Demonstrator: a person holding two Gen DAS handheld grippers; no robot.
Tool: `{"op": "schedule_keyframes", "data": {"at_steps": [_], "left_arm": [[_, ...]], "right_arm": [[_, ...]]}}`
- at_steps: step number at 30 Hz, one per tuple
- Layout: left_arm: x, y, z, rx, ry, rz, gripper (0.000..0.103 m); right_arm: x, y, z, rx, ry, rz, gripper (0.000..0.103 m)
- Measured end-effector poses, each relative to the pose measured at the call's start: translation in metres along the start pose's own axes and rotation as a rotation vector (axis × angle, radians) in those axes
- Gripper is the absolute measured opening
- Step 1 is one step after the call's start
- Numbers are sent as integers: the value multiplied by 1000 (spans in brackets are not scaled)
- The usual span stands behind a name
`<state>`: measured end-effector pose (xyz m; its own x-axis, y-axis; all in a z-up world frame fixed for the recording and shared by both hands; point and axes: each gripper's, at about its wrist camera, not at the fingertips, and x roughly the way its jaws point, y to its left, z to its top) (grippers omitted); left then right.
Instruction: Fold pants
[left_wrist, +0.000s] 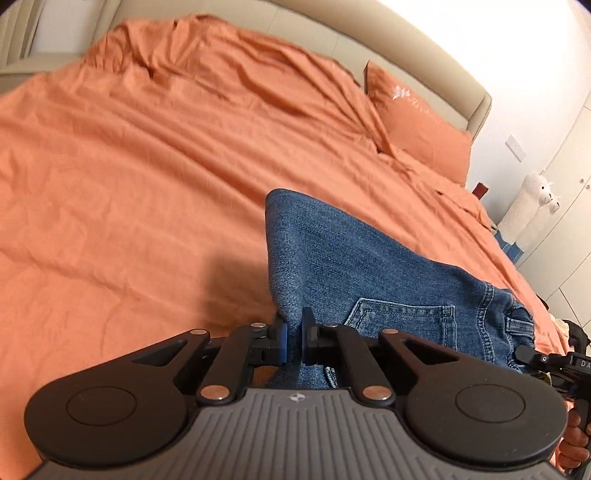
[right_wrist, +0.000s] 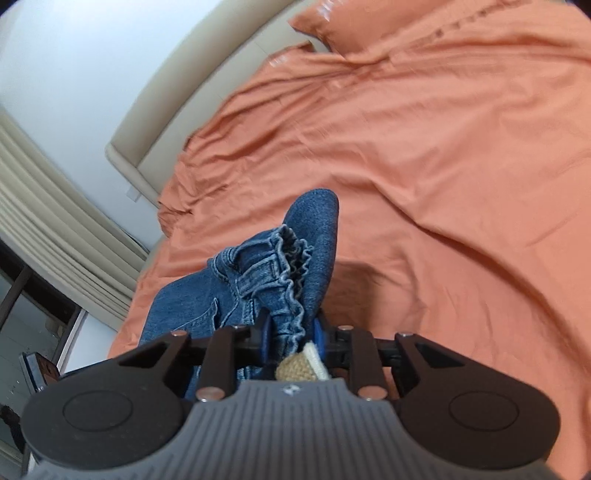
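Blue denim pants (left_wrist: 354, 266) hang lifted above an orange bed. My left gripper (left_wrist: 294, 338) is shut on a fold of the denim; the back pocket (left_wrist: 402, 325) shows just right of it. My right gripper (right_wrist: 290, 334) is shut on the bunched elastic waistband (right_wrist: 291, 273) of the pants (right_wrist: 184, 310), with a tan label (right_wrist: 295, 367) tucked between the jaws. The right gripper also shows at the right edge of the left wrist view (left_wrist: 546, 360). The pants stretch between the two grippers.
The orange duvet (left_wrist: 147, 166) covers the bed, with an orange pillow (left_wrist: 421, 122) by the beige headboard (left_wrist: 424, 55). A white plush llama (left_wrist: 532, 206) stands beside the bed. In the right wrist view, curtains (right_wrist: 55, 229) and a window are at left.
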<state>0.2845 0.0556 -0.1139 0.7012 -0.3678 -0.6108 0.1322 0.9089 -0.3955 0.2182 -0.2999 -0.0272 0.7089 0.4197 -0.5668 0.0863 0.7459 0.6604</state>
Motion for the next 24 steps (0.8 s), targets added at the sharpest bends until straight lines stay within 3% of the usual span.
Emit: {"op": "schedule_keyframes", "data": {"at_steps": [7, 13, 19, 24], "left_arm": [[-61, -5, 16, 49, -45, 47, 6], [-132, 19, 33, 67, -83, 71, 6], [-194, 52, 47, 82, -124, 130, 6], [-220, 87, 58, 49, -122, 173, 6]], "right_arm": [[-27, 57, -10, -42, -6, 43, 18], [-37, 117, -27, -68, 13, 115, 18], [-24, 179, -50, -90, 55, 197, 18], [0, 226, -68, -119, 102, 240, 18]]}}
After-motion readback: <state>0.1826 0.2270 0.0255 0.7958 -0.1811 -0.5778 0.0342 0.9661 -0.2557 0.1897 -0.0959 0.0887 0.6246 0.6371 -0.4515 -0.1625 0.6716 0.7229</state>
